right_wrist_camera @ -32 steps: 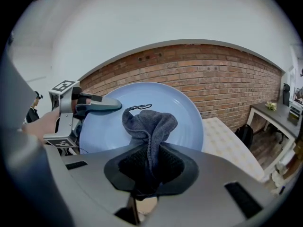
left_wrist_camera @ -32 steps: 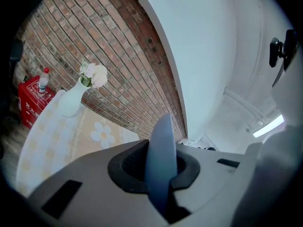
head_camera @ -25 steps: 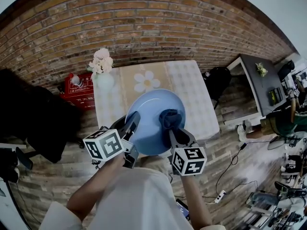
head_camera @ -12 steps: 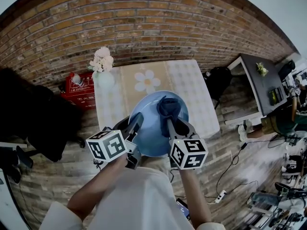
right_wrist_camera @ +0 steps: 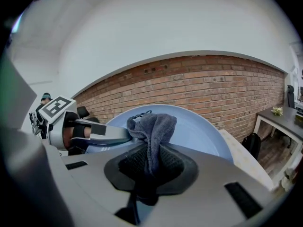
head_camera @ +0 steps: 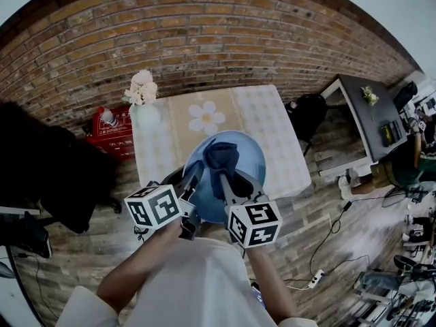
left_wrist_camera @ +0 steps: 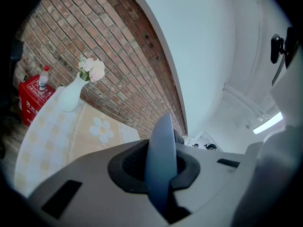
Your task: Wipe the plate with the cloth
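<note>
Wiping appears under way as a person holds a pale blue plate (head_camera: 251, 161) up over the near edge of a checked surface (head_camera: 276, 125). The left claw (left_wrist_camera: 161, 171) is clamped on the plate's rim, which stands edge-on between its jaws. The right claw (right_wrist_camera: 149, 169) is closed on a bunched dark cloth (right_wrist_camera: 156, 124), whose free end presses against the plate's face near the middle. Doing this step well likely calls for a firm left grip while the cloth sweeps outward to the rim in overlapping passes, since the wad covers only a small patch. Pressure should be steady but not hard enough to twist the plate out of its hold. A vase of flowers (head_camera: 144, 104) stands well apart at the surface's far left corner.
</note>
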Demonstrator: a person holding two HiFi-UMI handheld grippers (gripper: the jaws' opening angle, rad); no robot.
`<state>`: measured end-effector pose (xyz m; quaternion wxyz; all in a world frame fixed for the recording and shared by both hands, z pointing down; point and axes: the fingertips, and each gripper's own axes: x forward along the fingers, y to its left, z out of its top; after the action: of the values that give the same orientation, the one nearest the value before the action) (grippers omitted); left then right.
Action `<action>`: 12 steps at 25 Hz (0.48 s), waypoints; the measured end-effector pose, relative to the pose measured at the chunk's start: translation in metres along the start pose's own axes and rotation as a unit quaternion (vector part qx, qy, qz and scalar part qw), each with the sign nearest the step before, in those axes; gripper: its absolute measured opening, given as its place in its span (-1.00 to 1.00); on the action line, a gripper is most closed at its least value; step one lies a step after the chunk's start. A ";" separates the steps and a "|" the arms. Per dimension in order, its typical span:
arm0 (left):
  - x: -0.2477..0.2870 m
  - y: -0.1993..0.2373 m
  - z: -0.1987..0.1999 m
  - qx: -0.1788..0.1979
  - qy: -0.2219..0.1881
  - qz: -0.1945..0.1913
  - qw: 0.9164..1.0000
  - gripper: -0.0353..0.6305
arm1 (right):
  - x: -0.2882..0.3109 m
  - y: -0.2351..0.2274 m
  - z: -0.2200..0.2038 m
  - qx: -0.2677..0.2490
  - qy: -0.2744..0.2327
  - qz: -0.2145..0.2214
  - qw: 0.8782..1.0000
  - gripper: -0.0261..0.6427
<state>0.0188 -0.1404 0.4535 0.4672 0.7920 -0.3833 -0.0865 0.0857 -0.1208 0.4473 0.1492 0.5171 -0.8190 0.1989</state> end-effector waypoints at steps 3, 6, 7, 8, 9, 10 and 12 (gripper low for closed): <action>0.002 0.000 -0.001 -0.001 0.001 0.002 1.000 -0.75 | -0.002 0.013 -0.006 -0.009 0.002 0.013 1.000 -0.69; 0.003 0.001 0.003 -0.005 -0.003 0.000 1.000 -0.75 | -0.004 0.025 -0.012 -0.019 0.006 0.030 0.999 -0.69; 0.004 0.002 0.006 -0.006 -0.004 0.000 1.000 -0.75 | -0.005 0.027 -0.014 -0.023 0.008 0.035 0.999 -0.69; 0.004 0.002 0.008 -0.007 -0.006 0.000 1.000 -0.75 | -0.005 0.029 -0.017 -0.026 0.011 0.039 0.999 -0.69; 0.005 0.002 0.011 -0.007 -0.008 0.000 1.000 -0.75 | -0.006 0.030 -0.020 -0.028 0.014 0.042 0.999 -0.69; 0.005 0.003 0.013 -0.007 -0.011 0.000 1.000 -0.75 | -0.007 0.030 -0.023 -0.030 0.017 0.044 0.998 -0.69; 0.005 0.004 0.018 -0.006 -0.014 -0.001 1.000 -0.75 | -0.008 0.028 -0.029 -0.032 0.023 0.044 0.998 -0.69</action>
<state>0.0116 -0.1572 0.4478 0.4666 0.7880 -0.3889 -0.1004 0.0647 -0.0892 0.4641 0.1757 0.4707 -0.8432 0.1914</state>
